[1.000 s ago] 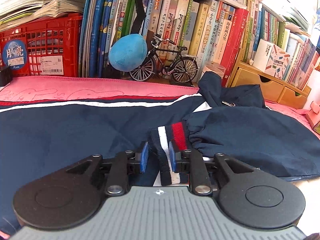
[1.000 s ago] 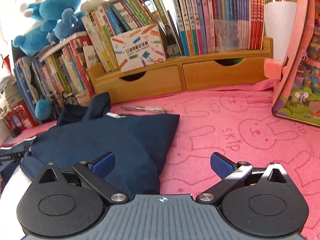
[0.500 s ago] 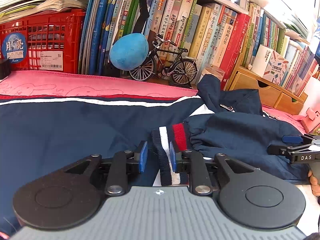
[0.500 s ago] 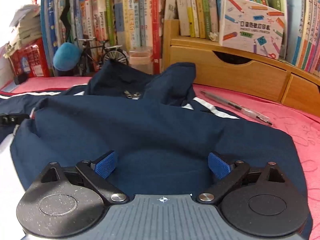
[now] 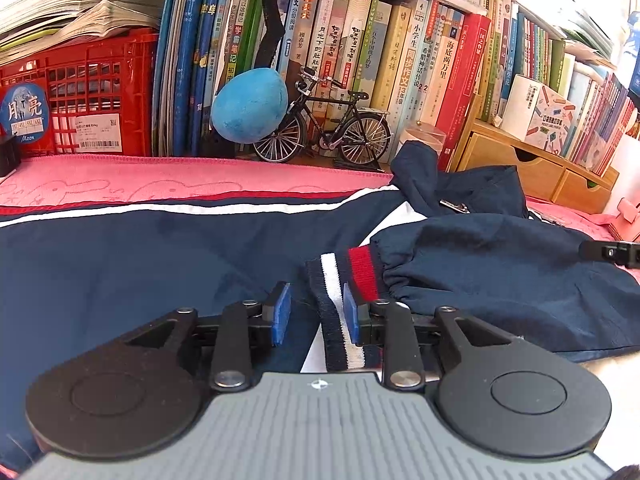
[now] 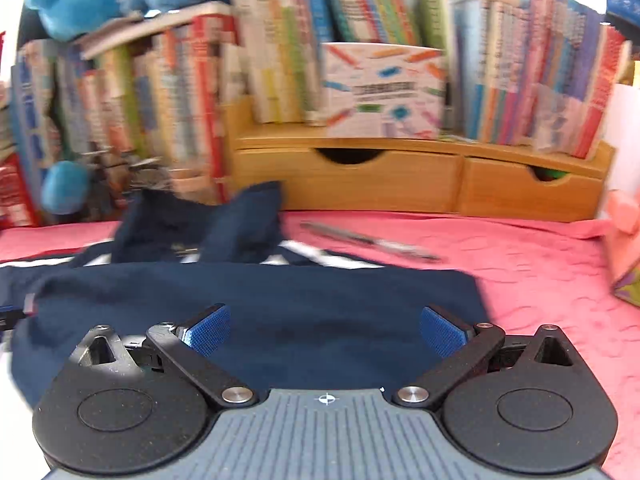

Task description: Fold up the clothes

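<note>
The left gripper [image 5: 315,307] had just been opening: its blue pads stood wider than a second earlier, the striped cuff [image 5: 343,280] lying loosely between them, against the right pad but clear of the left. The right gripper [image 6: 325,326] had swung in over the folded sleeve, jaws spread wide and empty; its black tip now showed at the right edge of the left wrist view. The navy jacket [image 5: 140,264] lay flat on a pink towel [image 5: 120,184]. Beyond stood a red crate [image 5: 80,92], a blue plush ball [image 5: 250,106], a model bicycle [image 5: 324,128], packed books [image 5: 360,40] and a wooden drawer unit [image 6: 420,178], with a pen [image 6: 368,240] before it.
</note>
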A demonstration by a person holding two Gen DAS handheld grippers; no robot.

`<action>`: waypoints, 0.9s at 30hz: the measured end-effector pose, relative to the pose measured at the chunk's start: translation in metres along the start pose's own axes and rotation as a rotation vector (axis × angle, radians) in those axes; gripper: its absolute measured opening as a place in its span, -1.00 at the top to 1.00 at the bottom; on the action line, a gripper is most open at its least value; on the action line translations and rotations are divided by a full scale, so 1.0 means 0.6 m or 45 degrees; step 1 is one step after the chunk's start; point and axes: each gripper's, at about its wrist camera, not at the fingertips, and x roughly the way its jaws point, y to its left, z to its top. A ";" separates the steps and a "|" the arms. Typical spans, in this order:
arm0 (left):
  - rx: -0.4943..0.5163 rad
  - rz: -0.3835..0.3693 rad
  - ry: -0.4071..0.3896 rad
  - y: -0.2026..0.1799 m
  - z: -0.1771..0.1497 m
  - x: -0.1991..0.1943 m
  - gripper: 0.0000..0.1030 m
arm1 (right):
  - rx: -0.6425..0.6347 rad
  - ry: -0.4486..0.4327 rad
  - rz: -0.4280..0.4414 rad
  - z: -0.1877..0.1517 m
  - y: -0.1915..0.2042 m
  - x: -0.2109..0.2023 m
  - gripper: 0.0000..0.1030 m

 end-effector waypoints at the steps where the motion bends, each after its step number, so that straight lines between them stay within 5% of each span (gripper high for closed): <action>1: 0.003 0.002 0.000 0.000 0.000 0.000 0.45 | -0.036 0.016 0.056 -0.008 0.026 0.004 -0.99; 5: 0.008 0.006 0.001 -0.001 0.001 0.000 0.44 | -0.199 0.081 0.091 -0.043 0.111 0.021 -0.99; 10: -0.002 0.030 -0.010 -0.003 0.001 -0.002 0.38 | -0.132 0.067 0.070 -0.062 0.104 0.033 -1.00; 14: -0.014 0.145 -0.071 0.000 0.003 -0.039 -0.51 | -0.135 0.066 0.066 -0.061 0.104 0.037 -1.00; 19: -0.130 0.074 -0.141 0.058 0.008 -0.133 -0.67 | -0.135 0.066 0.065 -0.060 0.104 0.039 -1.00; 21: -0.162 0.190 -0.167 0.092 0.015 -0.159 -0.77 | -0.136 0.066 0.065 -0.060 0.104 0.039 -1.00; 23: -0.203 0.403 -0.190 0.132 0.013 -0.168 -0.94 | -0.136 0.066 0.065 -0.060 0.104 0.039 -1.00; 25: -0.284 0.646 -0.158 0.178 0.013 -0.168 -0.94 | -0.136 0.066 0.065 -0.060 0.104 0.039 -1.00; 27: -0.362 0.786 -0.136 0.217 0.013 -0.169 -0.93 | -0.137 0.066 0.065 -0.061 0.104 0.039 -1.00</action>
